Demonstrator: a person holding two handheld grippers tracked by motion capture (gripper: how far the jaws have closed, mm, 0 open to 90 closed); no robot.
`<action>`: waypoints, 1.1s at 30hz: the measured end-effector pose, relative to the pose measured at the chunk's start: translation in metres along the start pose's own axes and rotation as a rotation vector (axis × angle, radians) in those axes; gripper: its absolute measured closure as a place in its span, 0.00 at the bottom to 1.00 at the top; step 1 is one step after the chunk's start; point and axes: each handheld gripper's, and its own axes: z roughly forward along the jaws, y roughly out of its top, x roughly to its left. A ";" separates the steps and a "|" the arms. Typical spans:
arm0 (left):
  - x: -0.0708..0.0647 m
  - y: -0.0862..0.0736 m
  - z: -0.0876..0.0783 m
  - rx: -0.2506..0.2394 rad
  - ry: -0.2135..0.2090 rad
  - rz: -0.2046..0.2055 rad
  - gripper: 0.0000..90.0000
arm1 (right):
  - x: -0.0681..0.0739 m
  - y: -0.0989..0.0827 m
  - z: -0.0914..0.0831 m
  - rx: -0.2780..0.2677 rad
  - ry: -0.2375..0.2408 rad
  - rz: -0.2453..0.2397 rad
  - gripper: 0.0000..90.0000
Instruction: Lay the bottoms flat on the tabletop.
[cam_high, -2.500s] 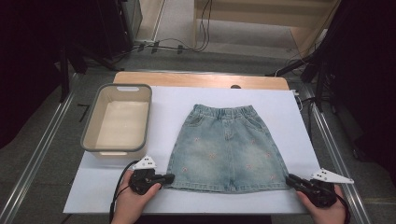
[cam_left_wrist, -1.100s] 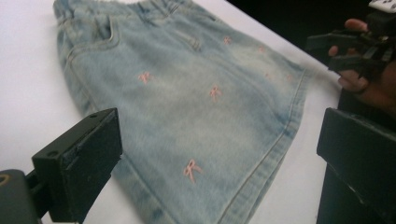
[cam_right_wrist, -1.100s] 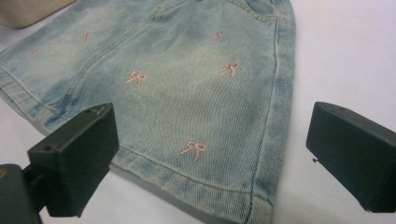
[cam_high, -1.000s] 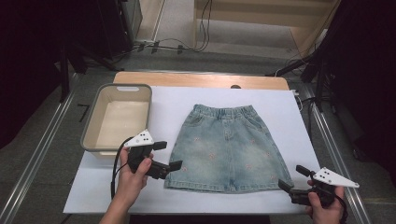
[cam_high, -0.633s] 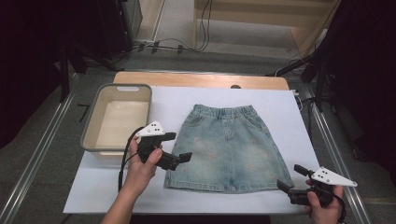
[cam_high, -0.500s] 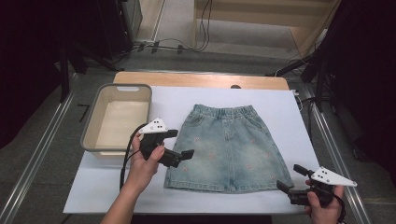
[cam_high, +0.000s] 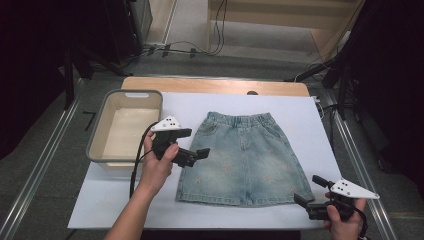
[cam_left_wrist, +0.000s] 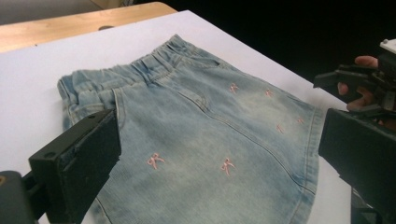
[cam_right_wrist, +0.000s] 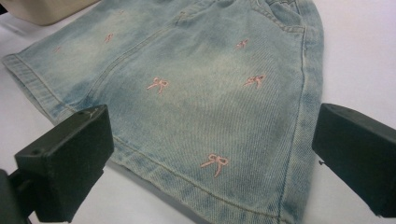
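Observation:
A small light-blue denim skirt (cam_high: 245, 160) with pink embroidered bows lies flat on the white mat (cam_high: 305, 115), waistband at the far side. My left gripper (cam_high: 197, 142) hovers open over the skirt's left edge, a little below the waistband. In the left gripper view the open left gripper (cam_left_wrist: 219, 135) frames the skirt (cam_left_wrist: 201, 126), with nothing between the jaws. My right gripper (cam_high: 308, 190) is open at the skirt's near right hem corner. In the right gripper view the right gripper (cam_right_wrist: 212, 140) spans that hem corner of the skirt (cam_right_wrist: 196, 70) without touching it.
A beige plastic bin (cam_high: 98, 134) stands at the left of the mat, close behind my left hand, and its corner (cam_right_wrist: 42, 11) appears in the right gripper view. A bare wooden table edge (cam_high: 215, 85) runs along the far side. My other gripper (cam_left_wrist: 362, 84) shows across the skirt.
My left gripper has risen from the mat's near edge and travelled forward and right to the skirt's upper left side. The right gripper shifted slightly near the hem corner.

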 end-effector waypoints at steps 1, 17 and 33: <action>0.001 0.001 0.001 -0.001 0.004 0.003 0.00 | 0.001 0.000 -0.001 0.000 0.002 -0.001 0.00; 0.021 0.029 0.039 0.017 0.018 0.019 0.00 | -0.001 -0.004 -0.009 -0.039 -0.009 -0.016 0.00; 0.060 0.039 0.080 0.071 0.047 -0.053 0.00 | 0.000 -0.004 -0.005 -0.049 -0.002 -0.019 0.00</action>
